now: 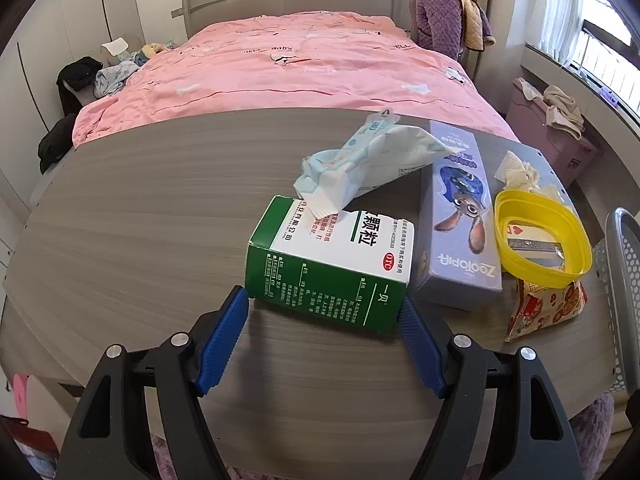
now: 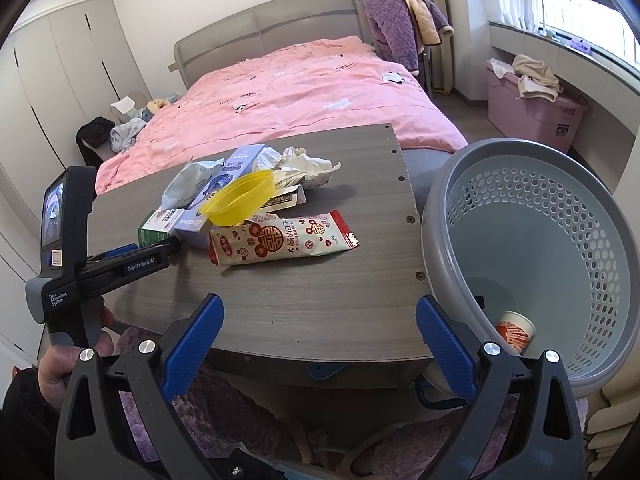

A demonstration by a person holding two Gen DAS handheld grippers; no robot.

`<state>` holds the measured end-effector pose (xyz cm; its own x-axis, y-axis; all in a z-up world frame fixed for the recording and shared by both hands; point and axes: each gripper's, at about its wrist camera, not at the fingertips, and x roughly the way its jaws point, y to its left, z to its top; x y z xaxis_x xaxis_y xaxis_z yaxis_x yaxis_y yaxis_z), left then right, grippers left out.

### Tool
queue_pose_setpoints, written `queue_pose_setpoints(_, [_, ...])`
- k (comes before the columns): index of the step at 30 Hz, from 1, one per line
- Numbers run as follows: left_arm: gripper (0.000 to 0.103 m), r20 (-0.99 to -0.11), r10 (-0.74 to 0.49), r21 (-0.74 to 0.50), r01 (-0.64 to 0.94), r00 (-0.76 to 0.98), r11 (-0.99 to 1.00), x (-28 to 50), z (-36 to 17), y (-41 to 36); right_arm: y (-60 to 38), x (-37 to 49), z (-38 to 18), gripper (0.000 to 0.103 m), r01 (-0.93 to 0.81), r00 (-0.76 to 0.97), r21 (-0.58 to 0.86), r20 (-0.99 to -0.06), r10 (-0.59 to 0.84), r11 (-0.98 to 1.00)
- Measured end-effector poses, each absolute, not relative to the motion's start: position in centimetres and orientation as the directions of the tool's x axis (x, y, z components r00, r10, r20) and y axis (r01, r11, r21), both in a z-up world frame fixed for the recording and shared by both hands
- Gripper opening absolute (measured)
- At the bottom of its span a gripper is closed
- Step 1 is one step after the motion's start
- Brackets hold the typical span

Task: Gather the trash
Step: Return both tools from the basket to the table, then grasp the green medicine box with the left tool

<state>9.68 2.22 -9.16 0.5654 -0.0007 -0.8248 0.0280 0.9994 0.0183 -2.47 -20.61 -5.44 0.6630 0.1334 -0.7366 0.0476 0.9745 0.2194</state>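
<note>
Trash: a glossy green carton (image 1: 326,270) sits between the spread left gripper (image 1: 323,310); right gripper (image 2: 320,320) spread, beside a perforated bin (image 2: 560,216).

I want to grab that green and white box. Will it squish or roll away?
The green and white box probably won't roll: it lies on a flat side. It looks like thin cardboard, so hard squeezing might dent it. The wipes packet leaning on it may slide off.
</note>
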Motion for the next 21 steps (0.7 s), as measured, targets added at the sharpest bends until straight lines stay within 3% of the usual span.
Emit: queue_pose_setpoints(21, [0.072,-0.816,0.094,0.01,-0.148,0.571,0.989,8.8,-8.6,10.1,-18.9,-1.9,-5.5,0.095,0.008,0.649,0.209,-0.745,0.154,0.978])
